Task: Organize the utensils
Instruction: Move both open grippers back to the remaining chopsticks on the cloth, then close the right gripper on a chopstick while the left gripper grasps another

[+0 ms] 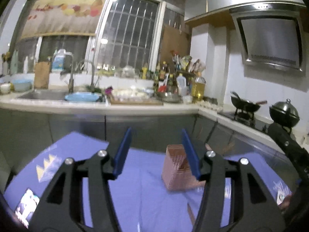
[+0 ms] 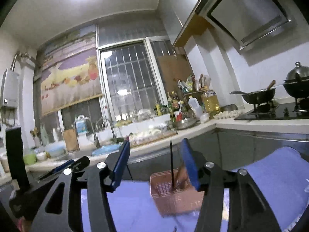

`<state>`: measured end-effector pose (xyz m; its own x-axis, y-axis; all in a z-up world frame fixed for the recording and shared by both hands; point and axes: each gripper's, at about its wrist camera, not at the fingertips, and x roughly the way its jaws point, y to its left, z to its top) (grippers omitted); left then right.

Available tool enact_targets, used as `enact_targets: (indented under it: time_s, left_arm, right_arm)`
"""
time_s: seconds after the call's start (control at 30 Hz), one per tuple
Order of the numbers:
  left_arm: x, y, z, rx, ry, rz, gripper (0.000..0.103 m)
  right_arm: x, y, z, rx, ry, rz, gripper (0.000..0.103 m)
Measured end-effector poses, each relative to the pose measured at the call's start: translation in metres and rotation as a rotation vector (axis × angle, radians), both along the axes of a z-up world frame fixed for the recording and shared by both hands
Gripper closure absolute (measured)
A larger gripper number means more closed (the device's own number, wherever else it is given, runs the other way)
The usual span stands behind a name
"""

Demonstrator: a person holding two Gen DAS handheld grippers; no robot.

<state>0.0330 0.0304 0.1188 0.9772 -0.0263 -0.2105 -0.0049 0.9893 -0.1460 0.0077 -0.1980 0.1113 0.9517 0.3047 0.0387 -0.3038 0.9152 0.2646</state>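
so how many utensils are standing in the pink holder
2 show: a thin black stick upright near the middle of the pink holder, and a brown handle leaning beside it on the right. More may be hidden.

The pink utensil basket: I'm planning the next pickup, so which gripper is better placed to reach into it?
Probably the right gripper: it is open, and the pink basket with its dark stick sits almost between its fingers. The left gripper, also open, has the basket off to one side.

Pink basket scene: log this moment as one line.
left gripper open, empty | right gripper open, empty | pink basket on blue cloth, utensils standing inside
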Motion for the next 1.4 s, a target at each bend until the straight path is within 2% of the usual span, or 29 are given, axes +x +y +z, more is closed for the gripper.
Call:
enact_targets:
  time_s: [0.1,0.13,0.2,0.27,0.33,0.4,0.7,0.87,1.07,1.4]
  left_arm:
    - [-0.012,0.007,-0.038,-0.002,0.111,-0.02,0.051]
    - [-0.013,0.008,-0.057,0.002,0.174,-0.031,0.051]
    - [-0.013,0.007,-0.086,0.013,0.267,-0.045,0.051]
    - [-0.011,0.005,-0.119,0.017,0.376,-0.058,0.051]
    - [-0.013,0.004,-0.142,0.013,0.436,-0.071,0.051]
    - [-0.015,0.002,-0.156,0.015,0.468,-0.082,0.051]
    - [-0.015,-0.003,-0.177,0.038,0.501,-0.106,0.051]
    - [-0.008,0.001,-0.187,0.015,0.537,-0.112,0.051]
    - [-0.005,0.009,-0.191,-0.032,0.561,-0.116,0.051]
    - [-0.006,0.008,-0.19,-0.027,0.557,-0.134,0.051]
  right_arm:
    - [-0.025,0.007,-0.037,-0.072,0.088,0.002,0.047]
    - [-0.027,0.009,-0.048,-0.094,0.127,0.002,0.047]
    - [-0.026,0.012,-0.079,-0.131,0.257,0.012,0.047]
    - [-0.02,0.012,-0.102,-0.125,0.377,0.027,0.047]
    - [-0.014,0.01,-0.122,-0.099,0.488,0.04,0.048]
    - [-0.012,0.009,-0.135,-0.081,0.553,0.046,0.052]
    - [0.002,0.017,-0.154,-0.113,0.682,0.071,0.075]
    - [0.008,0.017,-0.164,-0.154,0.718,0.082,0.078]
    - [0.013,0.011,-0.169,-0.155,0.743,0.086,0.079]
    - [0.015,0.019,-0.171,-0.228,0.767,0.138,0.079]
